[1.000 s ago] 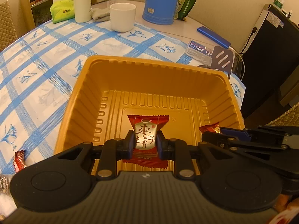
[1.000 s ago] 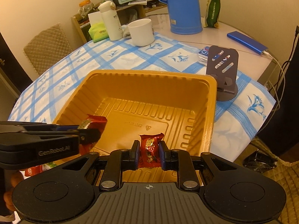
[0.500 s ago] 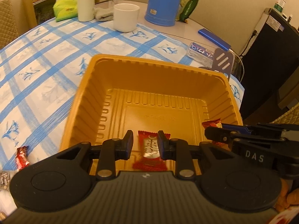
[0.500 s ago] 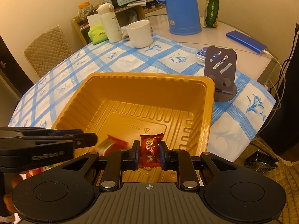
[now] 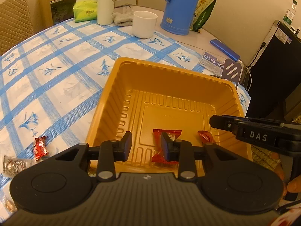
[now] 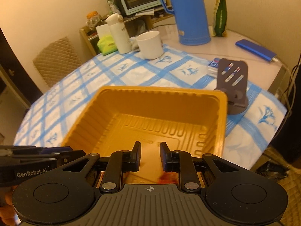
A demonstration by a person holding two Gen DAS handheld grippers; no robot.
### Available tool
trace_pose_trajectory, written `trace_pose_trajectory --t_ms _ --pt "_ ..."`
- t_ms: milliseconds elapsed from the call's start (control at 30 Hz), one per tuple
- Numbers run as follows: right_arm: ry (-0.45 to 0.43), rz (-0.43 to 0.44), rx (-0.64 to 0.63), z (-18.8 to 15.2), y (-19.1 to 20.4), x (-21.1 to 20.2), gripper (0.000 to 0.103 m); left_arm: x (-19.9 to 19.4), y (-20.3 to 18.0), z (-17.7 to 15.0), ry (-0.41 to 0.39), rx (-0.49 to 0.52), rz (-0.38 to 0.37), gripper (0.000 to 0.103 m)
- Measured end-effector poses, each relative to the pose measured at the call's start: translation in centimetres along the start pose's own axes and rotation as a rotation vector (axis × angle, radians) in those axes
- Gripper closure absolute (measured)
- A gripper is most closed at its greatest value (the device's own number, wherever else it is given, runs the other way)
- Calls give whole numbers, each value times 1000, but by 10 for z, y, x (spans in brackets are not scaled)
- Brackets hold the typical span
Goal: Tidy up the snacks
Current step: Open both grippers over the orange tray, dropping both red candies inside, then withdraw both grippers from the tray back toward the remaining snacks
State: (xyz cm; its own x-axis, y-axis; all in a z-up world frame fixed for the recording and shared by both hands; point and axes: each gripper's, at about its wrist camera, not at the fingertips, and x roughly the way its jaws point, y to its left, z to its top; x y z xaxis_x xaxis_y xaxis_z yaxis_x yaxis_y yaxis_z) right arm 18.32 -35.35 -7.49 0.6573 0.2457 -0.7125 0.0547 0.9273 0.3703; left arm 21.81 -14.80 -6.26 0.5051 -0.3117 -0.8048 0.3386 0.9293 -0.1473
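Note:
A gold plastic tray (image 5: 169,66) (image 6: 160,90) sits on the blue-checked tablecloth. My left gripper (image 5: 146,144) hovers over its near edge. Its jaws are opening and nothing is between them. A red wrapped snack (image 5: 167,131) lies flat on the tray floor, partly hidden behind the right finger. A small red candy (image 5: 204,135) lies just under the tip of my right gripper (image 5: 212,121). In the right wrist view the right gripper (image 6: 150,156) has a narrow gap between its fingers and nothing in it. A red blur (image 6: 167,178) shows just below them. The left gripper (image 6: 75,150) reaches in from the left.
Left of the tray, a red candy (image 5: 40,147) and a silver wrapper (image 5: 13,164) lie on the cloth. A dark phone stand (image 6: 233,82) stands by the tray's far right corner. A white cup (image 5: 144,26), a blue jug (image 5: 180,5) and a white flask (image 5: 105,1) stand at the back.
The left gripper let go of the red snack, which dropped to the tray floor, and pulled up and back. The small candy is no longer between the right gripper's fingers.

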Motion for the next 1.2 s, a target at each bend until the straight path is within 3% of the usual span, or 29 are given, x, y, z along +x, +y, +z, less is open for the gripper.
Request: trace_pose_trajectory --t_ms 33,133,167,667,967,1200 --pt "-1 0 -6 0 1 -2 76 -3 1 -1 -3 -5 1 73" --pt "-9 3 -23 -3 3 -12 50 -13 5 -6 -9 -21 5 71" --pt "-19 4 -25 -4 4 -17 47 -17 6 -8 -10 -25 8 70" --pt "37 73 -52 -28 19 -52 41 -68 23 -49 -26 -101 49 60" --pt "79 166 -84 -45 37 -60 32 -92 36 -76 -31 -160 96 59" --pt "120 225 -144 -56 58 -59 31 -107 51 -98 -25 -218 139 59"
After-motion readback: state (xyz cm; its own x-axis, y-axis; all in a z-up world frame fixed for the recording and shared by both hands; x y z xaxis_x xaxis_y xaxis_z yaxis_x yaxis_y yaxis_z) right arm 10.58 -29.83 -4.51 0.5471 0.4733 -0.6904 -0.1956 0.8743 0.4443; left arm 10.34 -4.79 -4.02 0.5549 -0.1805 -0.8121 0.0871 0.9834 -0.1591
